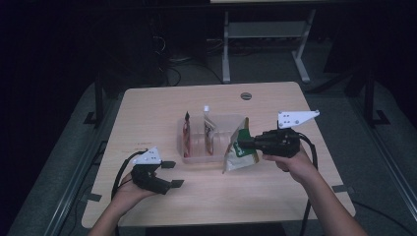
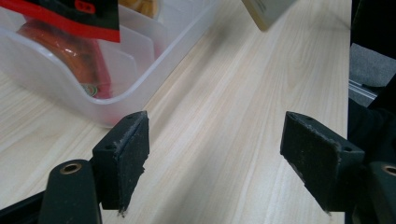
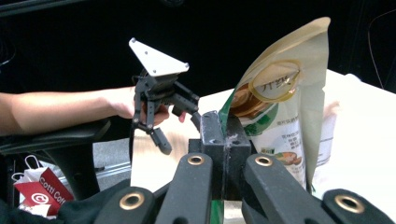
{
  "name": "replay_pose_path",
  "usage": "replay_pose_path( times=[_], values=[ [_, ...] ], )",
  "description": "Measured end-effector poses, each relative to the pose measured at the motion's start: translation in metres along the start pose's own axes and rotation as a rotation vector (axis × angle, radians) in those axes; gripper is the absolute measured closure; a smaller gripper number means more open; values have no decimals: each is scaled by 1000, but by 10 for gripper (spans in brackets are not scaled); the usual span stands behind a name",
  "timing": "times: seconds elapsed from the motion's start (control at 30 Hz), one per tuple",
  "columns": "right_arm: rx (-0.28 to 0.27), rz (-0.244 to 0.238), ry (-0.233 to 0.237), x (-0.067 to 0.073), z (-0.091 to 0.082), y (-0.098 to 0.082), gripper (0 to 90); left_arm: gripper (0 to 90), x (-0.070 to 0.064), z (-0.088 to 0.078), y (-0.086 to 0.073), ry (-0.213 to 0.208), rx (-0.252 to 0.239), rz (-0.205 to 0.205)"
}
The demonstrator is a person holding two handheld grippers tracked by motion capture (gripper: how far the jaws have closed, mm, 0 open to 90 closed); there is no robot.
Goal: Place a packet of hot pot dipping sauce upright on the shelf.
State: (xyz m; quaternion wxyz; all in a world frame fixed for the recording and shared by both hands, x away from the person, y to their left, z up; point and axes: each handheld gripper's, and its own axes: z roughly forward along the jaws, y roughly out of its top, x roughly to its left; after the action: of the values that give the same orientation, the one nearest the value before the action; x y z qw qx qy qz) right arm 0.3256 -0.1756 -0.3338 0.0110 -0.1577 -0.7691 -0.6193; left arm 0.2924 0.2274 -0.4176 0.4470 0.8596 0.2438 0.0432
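Note:
A beige and green snack pouch (image 1: pixel 239 150) hangs just right of a clear plastic bin (image 1: pixel 196 158) in the high view. My right gripper (image 1: pixel 244 144) is shut on the pouch's edge; in the right gripper view the pouch (image 3: pixel 280 112) stands up from the closed jaws. The bin holds a red pouch (image 1: pixel 187 132) and a white spouted pouch (image 1: pixel 209 130). My left gripper (image 1: pixel 172 173) stands open and empty over bare table, left of the bin. In the left gripper view its pads (image 2: pixel 126 149) stand wide apart, with the bin's corner (image 2: pixel 93 100) ahead.
A grommet hole (image 1: pixel 246 96) sits at the table's far edge. Table legs and cables lie on the dark floor beyond. A red and white bag (image 3: pixel 39 193) sits on the floor in the right gripper view.

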Motion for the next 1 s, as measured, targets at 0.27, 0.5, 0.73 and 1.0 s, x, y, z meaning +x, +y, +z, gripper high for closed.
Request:
replay_pose_path(
  times=[0.27, 0.5, 0.73, 1.0],
  values=[
    [-9, 4, -25, -19, 2, 10, 900, 225, 3, 0, -2, 5, 4, -7],
    [7, 4, -39, -34, 4, 18, 900, 224, 4, 0, -3, 5, 2, -14],
    [20, 14, -69, -49, 3, 24, 900, 225, 3, 1, -3, 2, 5, -12],
    [13, 35, -111, -60, -10, 20, 900, 225, 3, 1, -3, 1, 4, -15]
  ],
)
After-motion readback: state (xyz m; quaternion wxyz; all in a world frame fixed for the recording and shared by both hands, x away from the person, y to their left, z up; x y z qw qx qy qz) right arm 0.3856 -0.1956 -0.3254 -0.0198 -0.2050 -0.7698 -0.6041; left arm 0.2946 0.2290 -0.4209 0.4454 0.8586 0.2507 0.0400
